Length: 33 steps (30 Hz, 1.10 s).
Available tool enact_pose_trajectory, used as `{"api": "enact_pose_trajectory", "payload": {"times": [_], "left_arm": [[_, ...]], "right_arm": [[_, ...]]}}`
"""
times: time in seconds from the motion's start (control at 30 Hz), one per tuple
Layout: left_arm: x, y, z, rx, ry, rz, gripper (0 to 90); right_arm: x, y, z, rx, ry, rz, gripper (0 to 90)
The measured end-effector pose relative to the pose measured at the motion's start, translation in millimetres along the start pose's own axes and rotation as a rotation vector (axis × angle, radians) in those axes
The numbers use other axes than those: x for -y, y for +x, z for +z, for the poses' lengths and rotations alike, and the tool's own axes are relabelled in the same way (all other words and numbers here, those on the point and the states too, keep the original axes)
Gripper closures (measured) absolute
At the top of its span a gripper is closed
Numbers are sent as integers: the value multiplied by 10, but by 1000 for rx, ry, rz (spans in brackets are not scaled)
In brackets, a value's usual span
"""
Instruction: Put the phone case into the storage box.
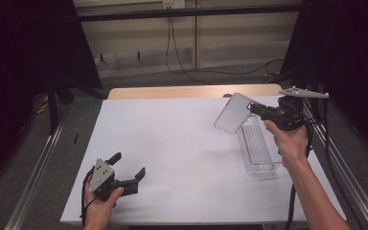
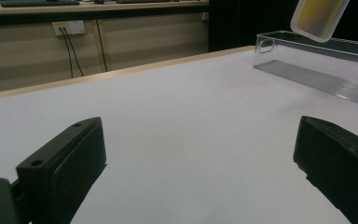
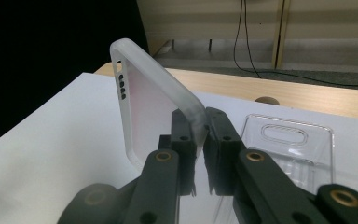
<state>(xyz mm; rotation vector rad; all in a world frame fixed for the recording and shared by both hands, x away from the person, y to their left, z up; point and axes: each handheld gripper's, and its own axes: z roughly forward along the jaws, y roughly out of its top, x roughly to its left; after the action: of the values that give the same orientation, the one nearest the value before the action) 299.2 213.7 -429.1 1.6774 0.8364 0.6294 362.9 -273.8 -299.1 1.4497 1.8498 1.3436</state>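
The right gripper (image 1: 251,109) is at the far right of the table (image 1: 172,143), held up off the surface. Its jaws are pressed nearly together, pinching the edge of a frosted translucent phone case (image 1: 232,114). In the right gripper view the pads (image 3: 186,140) clamp one rim of the case (image 3: 142,102) near a corner; the case stands tilted, w/ a row of small holes on its far edge. In the high view the case hangs in the air, slanted, above the far left end of a clear plastic tray (image 1: 258,148), not touching it as far as can be told.

The tray is long & narrow and lies on the white table, running near-to-far just under and left of the right hand (image 1: 290,141). It has a slot-shaped cutout at the far end (image 3: 284,133) and a ribbed floor (image 2: 321,81).

The left gripper (image 1: 128,167) is at the near left, low over the table, jaws spread wide w/ nothing between them; the left gripper view has both jaws far apart over bare white surface. It's well apart from the case and tray; the table between is bare.

Beyond the table: a wood strip at the far edge (image 1: 191,91), wall panelling, and black cables (image 1: 172,43) hanging down to the floor. A metal rail (image 1: 33,177) runs along the left side.
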Motion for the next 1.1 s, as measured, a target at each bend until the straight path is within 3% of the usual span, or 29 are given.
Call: {"api": "enact_pose_trajectory", "payload": {"times": [0.07, 0.37, 0.8, 1.1], "left_arm": [[12, 3, 4, -22, 12, 17, 23], [-7, -20, -6, 0, -5, 16, 23], [-5, -18, -1, 7, -7, 7, 24], [-8, 21, -19, -16, -13, -15, 23]], "right_arm": [[-21, -23, -4, 9, 1, -3, 834], [-125, -102, -42, 40, -7, -16, 834], [-245, -287, -49, 100, -4, -19, 835], [-303, -359, -25, 134, -10, -48, 835]]}}
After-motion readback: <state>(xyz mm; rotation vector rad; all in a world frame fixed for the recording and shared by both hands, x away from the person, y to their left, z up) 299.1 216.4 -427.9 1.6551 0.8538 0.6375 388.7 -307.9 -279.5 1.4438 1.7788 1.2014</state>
